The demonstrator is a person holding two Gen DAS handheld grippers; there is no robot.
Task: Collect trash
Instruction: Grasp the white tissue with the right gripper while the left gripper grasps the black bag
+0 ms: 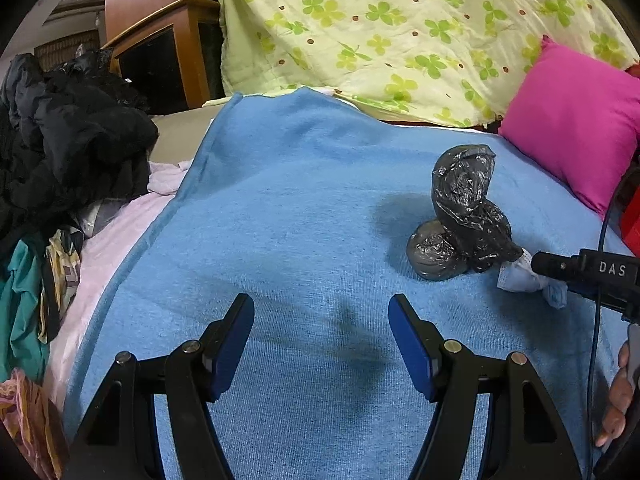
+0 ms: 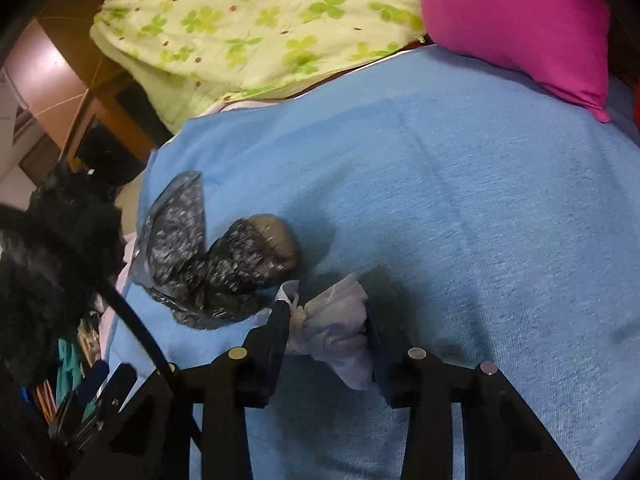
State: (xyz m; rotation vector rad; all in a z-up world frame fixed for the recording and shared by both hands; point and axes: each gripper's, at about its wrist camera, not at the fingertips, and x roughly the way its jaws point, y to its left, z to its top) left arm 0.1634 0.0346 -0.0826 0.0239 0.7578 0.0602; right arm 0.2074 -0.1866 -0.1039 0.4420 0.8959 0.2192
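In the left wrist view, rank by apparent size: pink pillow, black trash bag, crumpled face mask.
1. pink pillow, partly cropped at the frame edge
2. black trash bag
3. crumpled face mask, partly hidden by the right gripper

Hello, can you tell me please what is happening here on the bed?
A person with a gripper in each hand is collecting trash from a bed covered by a blue blanket. The right gripper is closed on a crumpled face mask, right beside a black plastic bag that lies on the blanket. The left gripper is open, holds nothing and hovers above the blanket.
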